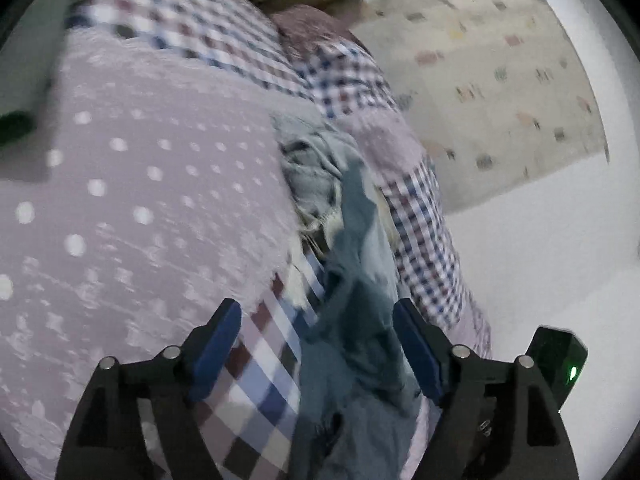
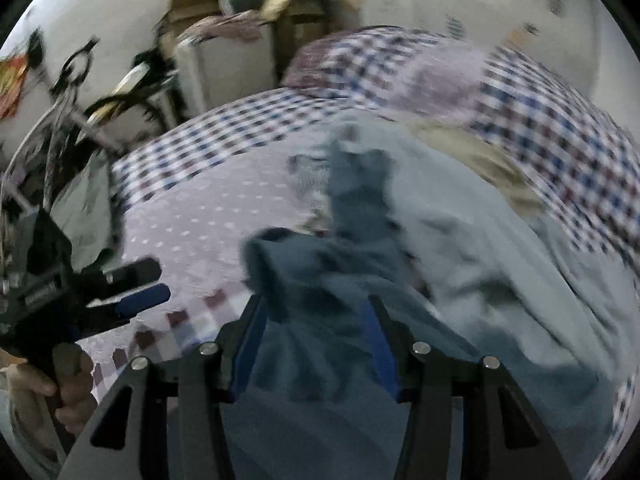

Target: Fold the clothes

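Bare dotted bedspread [image 2: 208, 216] lies clear left of the heaped clothes [image 2: 460, 232].

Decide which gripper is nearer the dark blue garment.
Right. The right gripper has the dark blue garment bunched between its fingers; the left gripper hovers apart to its left, over the bedspread.

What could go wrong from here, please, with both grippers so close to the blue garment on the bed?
The blue garment lies bunched between the right gripper, so a grasp might catch several layers. The left gripper straddles both garment and checked bedspread, and might pinch the cover too. Heavy blur suggests fast motion, which may mean a missed edge.
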Tool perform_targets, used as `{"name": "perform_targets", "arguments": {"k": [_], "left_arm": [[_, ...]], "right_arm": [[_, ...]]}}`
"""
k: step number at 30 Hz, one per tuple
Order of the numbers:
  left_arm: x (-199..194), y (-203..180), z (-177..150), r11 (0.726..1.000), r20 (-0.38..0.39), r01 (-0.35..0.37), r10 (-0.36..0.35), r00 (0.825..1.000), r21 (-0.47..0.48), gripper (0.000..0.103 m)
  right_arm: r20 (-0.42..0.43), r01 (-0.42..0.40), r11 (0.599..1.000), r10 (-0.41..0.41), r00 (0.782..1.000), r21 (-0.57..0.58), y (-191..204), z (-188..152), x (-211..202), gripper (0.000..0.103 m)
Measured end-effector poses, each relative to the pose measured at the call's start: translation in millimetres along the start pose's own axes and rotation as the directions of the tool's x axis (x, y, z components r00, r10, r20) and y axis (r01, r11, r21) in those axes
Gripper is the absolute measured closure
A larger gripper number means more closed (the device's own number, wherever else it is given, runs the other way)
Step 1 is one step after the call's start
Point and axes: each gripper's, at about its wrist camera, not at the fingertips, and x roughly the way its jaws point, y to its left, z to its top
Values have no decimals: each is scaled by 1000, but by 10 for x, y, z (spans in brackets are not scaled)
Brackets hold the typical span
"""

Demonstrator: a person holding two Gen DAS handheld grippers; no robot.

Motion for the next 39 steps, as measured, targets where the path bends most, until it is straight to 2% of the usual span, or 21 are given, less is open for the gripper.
{"name": "perform_targets", "arguments": {"k": [4, 8, 9, 10, 11, 12, 14, 17, 20, 22, 25, 26, 27, 28, 29, 30, 34, 36, 39], "left_arm": [[-53, 201, 105, 993, 14, 56, -55, 998, -103, 21], [-70, 196, 136, 992, 4, 64, -64, 998, -104, 20], [-63, 193, 139, 993, -3, 66, -67, 998, -101, 20], [-56, 191, 142, 993, -10, 68, -69, 998, -98, 20], [-49, 188, 145, 993, -16, 69, -71, 997, -95, 20], [-26, 181, 146, 993, -24, 71, -73, 997, -94, 20], [-27, 195, 157, 991, -30, 85, -89, 996, -103, 20], [-44, 221, 170, 987, -36, 108, -113, 993, -119, 20], [-64, 226, 167, 985, -40, 115, -121, 992, -129, 20], [-66, 226, 158, 983, -43, 119, -126, 991, -137, 20], [-47, 203, 139, 984, -48, 117, -125, 991, -135, 20], [-39, 193, 130, 985, -49, 115, -123, 991, -132, 20], [-32, 182, 121, 985, -51, 114, -121, 991, -129, 20], [-24, 172, 112, 986, -52, 112, -119, 992, -126, 20], [-16, 161, 103, 986, -54, 110, -117, 992, -123, 20], [-8, 151, 94, 987, -55, 108, -115, 992, -120, 20], [0, 149, 86, 987, -51, 105, -112, 992, -119, 20], [5, 154, 90, 987, -51, 106, -113, 992, -121, 20], [12, 161, 95, 986, -50, 108, -115, 992, -124, 20]], "right_arm": [[14, 32, 993, -31, 999, -114, 460, 132, 361, 49], [1, 149, 965, -153, 988, -214, 735, 240, 787, 51], [-9, 185, 954, -192, 981, -236, 761, 246, 897, 54], [-28, 211, 944, -225, 974, -252, 766, 240, 996, 61], [-37, 232, 939, -249, 968, -255, 750, 229, 1048, 89], [-34, 244, 941, -259, 965, -235, 699, 209, 1026, 99], [-23, 262, 949, -270, 963, -175, 570, 149, 924, 99], [33, 244, 969, -245, 969, 40, 195, -69, 413, 99], [73, 205, 946, -230, 971, 250, -190, -315, -68, 98], [-10, 206, 919, -215, 977, 336, -446, -586, -184, 96], [-153, 298, 891, -260, 953, 342, -652, -844, -228, 91], [-177, 317, 887, -272, 946, 336, -685, -873, -260, 84], [-181, 326, 885, -279, 943, 332, -699, -859, -310, 72], [-185, 334, 884, -287, 940, 328, -713, -845, -360, 65], [-175, 333, 887, -290, 941, 319, -703, -786, -395, 53], [-146, 320, 898, -288, 946, 301, -656, -659, -408, 48], [-31, 262, 941, -261, 965, 214, -455, -131, -406, 48], [-2, 200, 973, -201, 980, 116, -284, 203, -154, 48], [-11, 145, 988, -146, 989, -55, -64, 624, 395, 48]]}}
